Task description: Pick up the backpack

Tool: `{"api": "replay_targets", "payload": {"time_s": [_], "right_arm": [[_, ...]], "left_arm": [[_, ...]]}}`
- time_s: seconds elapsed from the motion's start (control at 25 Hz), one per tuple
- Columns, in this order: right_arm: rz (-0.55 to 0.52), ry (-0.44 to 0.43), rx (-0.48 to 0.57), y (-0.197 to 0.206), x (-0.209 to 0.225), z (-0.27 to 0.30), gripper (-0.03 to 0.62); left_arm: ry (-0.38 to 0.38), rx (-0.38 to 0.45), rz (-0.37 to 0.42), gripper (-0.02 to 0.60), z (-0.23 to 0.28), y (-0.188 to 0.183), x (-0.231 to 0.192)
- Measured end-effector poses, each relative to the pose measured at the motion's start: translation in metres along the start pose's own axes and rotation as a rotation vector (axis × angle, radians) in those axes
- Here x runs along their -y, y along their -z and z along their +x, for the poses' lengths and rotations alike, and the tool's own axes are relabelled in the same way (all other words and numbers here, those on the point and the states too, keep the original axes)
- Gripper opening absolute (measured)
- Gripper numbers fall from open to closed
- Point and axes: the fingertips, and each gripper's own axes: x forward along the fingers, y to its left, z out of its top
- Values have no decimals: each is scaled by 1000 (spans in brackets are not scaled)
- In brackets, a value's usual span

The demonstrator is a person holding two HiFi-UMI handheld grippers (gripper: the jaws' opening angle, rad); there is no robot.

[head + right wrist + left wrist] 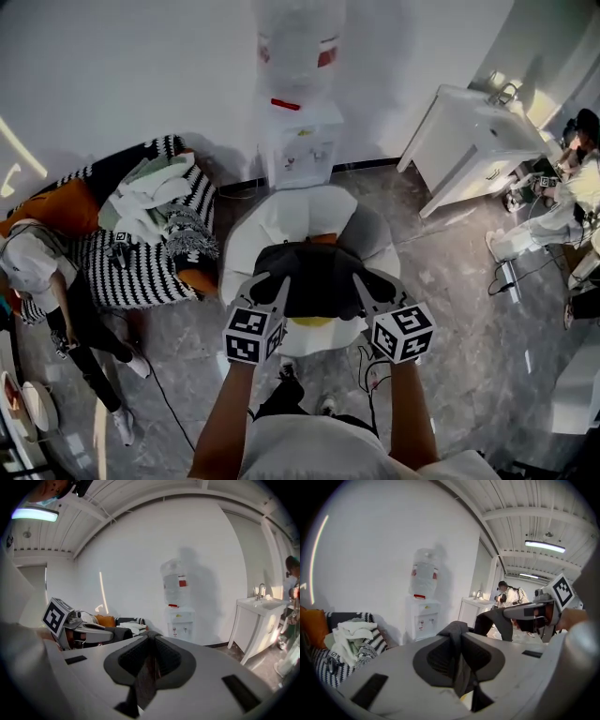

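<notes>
**A:** What's at the far left?

**B:** A person (pixel 42 281) stands by a sofa (pixel 141 267). It is covered in a black-and-white striped throw, with an orange cushion (pixel 61 206) at its end and pale clothes (pixel 150 197) heaped on top.

**A:** And moving in from there?

**B:** A dispenser (pixel 300 141) stands against the wall with its bottle on top. In front of it is a round white seat (pixel 291 220).

**A:** Where's the backpack?

**B:** The backpack (pixel 319 277) is a dark bundle over that seat, directly ahead of the wearer and strung between the two tools. From above I cannot tell whether it touches the seat.

**A:** What are the left gripper's jaws doing?

**B:** The left gripper (pixel 267 281) bites the bag's left edge. In its own view the jaws are nearly together, pinching a fold of dark fabric that stands up between the pads (pixel 440 656).

**A:** And the other one?

**B:** The right gripper (pixel 361 279) takes the right edge in the same way. Its jaws are clamped on a dark strip of the bag, which runs down between the pads (pixel 166 660). Each tool shows in the other's view, with dark cloth at its tip.

**A:** What's further right?

**B:** A white sink cabinet (pixel 469 150) sits at an angle by the wall. Beyond it, at the frame's edge, is a second person (pixel 567 202).
</notes>
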Motion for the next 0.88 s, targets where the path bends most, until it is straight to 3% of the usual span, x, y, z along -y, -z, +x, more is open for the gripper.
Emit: {"api": "replay_targets", "payload": {"time_s": [0.88], "right_arm": [[-115,-45,115,-22,-23,-103,41]], "left_arm": [[-77,121,102,58,-73,-25,80]]}}
